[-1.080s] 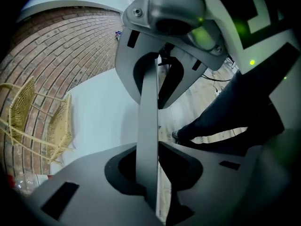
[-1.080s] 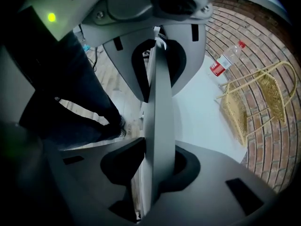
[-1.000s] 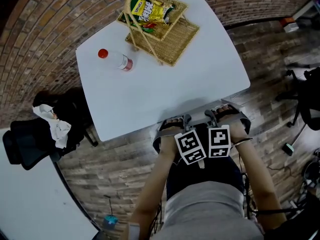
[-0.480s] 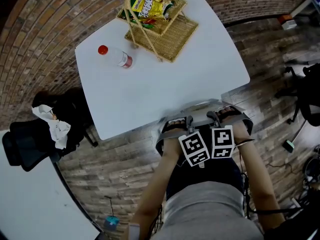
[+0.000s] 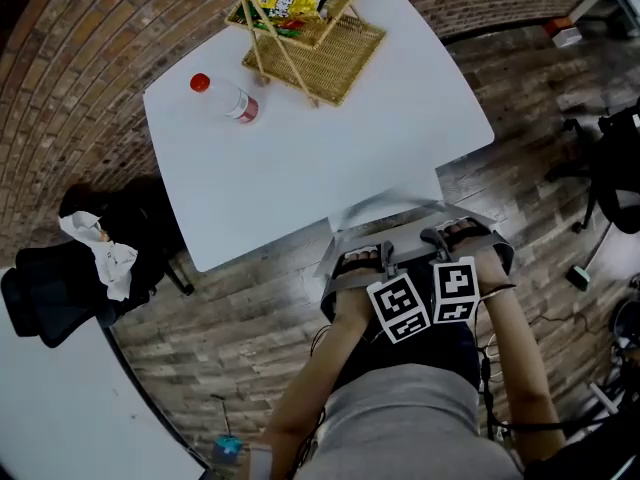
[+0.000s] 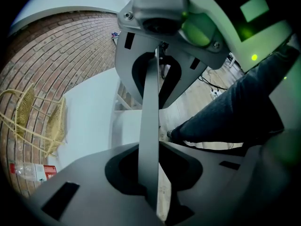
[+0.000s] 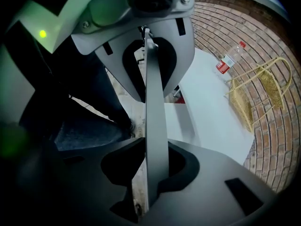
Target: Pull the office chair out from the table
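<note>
The grey office chair (image 5: 392,211) stands partly out from under the white table (image 5: 300,168), its seat showing past the table's near edge. Both grippers clamp the top edge of its backrest side by side, pointing steeply down. In the head view my left gripper (image 5: 384,261) is beside my right gripper (image 5: 437,244). In the left gripper view the thin grey backrest edge (image 6: 149,98) runs between the jaws of the left gripper (image 6: 151,131). The right gripper (image 7: 155,131) grips the same backrest edge (image 7: 155,88).
On the table's far side stand a wicker basket (image 5: 315,43) with snack packets and a plastic bottle (image 5: 226,98) with a red cap. A black chair (image 5: 80,273) with a white cloth stands left, another white table (image 5: 55,408) lower left, and dark equipment (image 5: 620,163) right.
The chair has slid out from under the table toward the person, and more of its seat shows. Both grippers moved back with it, still clamped on the backrest.
</note>
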`<state>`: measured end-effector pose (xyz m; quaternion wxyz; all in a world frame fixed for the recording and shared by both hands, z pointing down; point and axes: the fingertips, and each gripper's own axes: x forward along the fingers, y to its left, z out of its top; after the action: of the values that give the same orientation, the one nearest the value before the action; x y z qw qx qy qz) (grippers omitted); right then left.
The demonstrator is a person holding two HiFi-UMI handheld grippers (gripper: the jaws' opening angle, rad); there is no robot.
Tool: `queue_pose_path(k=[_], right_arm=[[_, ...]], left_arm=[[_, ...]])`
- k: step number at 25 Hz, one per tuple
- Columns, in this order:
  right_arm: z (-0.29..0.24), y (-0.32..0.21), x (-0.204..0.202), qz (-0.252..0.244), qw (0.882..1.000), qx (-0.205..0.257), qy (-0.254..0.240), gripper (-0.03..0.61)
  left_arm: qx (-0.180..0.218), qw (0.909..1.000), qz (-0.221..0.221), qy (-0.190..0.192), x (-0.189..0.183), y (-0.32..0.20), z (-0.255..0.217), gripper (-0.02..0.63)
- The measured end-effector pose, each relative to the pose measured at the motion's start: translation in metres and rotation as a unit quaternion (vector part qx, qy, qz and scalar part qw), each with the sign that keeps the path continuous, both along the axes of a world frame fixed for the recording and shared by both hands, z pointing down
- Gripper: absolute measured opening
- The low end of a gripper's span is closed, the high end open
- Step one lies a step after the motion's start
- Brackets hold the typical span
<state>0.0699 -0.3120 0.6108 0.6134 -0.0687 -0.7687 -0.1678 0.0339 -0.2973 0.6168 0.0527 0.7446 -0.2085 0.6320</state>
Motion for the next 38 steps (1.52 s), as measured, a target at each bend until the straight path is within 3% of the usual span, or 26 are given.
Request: queue_pose_path(k=[8,21,38], right_arm=[[-0.001,0.049,0.017,-0.002,1.0,-0.013,-0.006,0.087],[-0.001,0.15,0.066,-0.054,0.998,-0.025,-0.028,0.086],[-0.005,0.249,0.11,-0.072,0.997,-0.035,-0.005,0.086]], left_arm=[[-0.004,0.9999,0.0,-0.012,0.016,0.049,0.0,0.086],[-0.002,0.9981,-0.054,-0.028,0.065,0.151,0.003,0.089],[-0.029,0.9965,-0.076,-0.017,0.111,0.254,-0.001,0.086]])
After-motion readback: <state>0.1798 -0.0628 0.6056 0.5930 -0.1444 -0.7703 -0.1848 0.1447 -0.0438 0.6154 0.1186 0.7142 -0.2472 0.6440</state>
